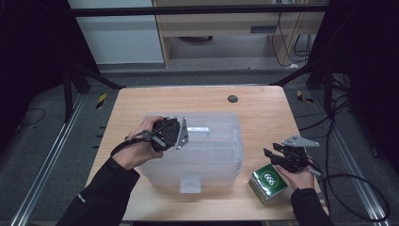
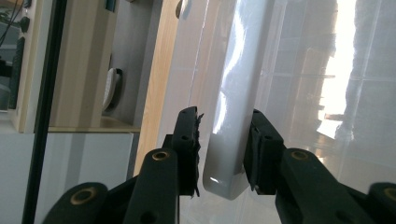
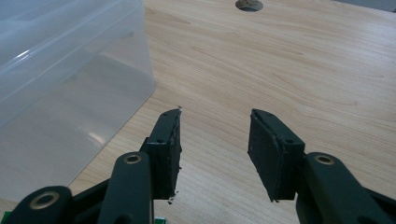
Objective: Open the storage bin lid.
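**A:** Bin [image 1: 207, 155], clear plastic with its lid on, sits mid-surface [image 1: 263, 108]. From the high view the left hand-held gripper [image 1: 181, 133] is at the lid's left end, but you can't see what it's on.

**B:** The left gripper view sorts that out: the lid's latch [image 2: 224, 154] is between the jaws. One pad touches it, the other looks a hair off, so not clenched yet, I'd say.

**A:** And the right hand-held gripper [image 3: 212, 149]?

**B:** Released, nothing between the jaws, just bare wood in its own view. The high view shows a green box [image 1: 268, 183] right beside that hand.
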`<move>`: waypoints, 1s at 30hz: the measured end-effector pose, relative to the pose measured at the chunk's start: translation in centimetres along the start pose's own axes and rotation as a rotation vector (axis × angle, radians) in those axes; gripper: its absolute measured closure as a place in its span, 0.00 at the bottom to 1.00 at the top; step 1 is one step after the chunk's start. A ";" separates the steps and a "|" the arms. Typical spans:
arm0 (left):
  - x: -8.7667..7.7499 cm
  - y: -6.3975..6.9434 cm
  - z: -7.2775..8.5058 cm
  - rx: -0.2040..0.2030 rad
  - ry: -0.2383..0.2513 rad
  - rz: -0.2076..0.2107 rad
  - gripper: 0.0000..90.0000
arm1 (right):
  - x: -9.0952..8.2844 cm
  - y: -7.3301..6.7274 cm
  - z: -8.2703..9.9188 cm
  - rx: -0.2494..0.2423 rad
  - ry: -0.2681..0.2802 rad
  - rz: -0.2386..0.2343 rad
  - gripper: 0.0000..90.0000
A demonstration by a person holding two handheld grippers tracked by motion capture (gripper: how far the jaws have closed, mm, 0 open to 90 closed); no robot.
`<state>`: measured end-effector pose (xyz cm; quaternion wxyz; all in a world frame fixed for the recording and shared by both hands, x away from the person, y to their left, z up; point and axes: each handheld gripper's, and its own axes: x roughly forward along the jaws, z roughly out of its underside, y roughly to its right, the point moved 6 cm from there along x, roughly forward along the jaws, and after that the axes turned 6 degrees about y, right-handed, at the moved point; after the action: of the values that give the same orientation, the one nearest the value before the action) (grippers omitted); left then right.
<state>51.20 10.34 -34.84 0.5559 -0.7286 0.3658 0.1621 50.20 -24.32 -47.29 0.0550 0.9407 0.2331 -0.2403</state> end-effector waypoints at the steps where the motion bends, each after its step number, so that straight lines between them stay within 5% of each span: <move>1: 0.0 0.0 0.0 0.004 -0.003 -0.001 0.76 | 0.0 0.0 0.0 0.000 -0.002 -0.002 0.62; 16: 0.0 0.1 -0.3 0.048 -0.030 -0.011 0.81 | -0.5 -0.6 -0.7 0.003 0.000 -0.018 0.70; 30: -0.1 0.2 -0.4 0.054 -0.032 -0.020 0.81 | -2.2 -2.0 -2.7 -0.011 0.034 -0.061 1.00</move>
<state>50.96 10.04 -34.77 0.5825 -0.7144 0.3539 0.1584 48.72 -22.90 -43.90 0.0487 0.9368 0.2640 -0.2246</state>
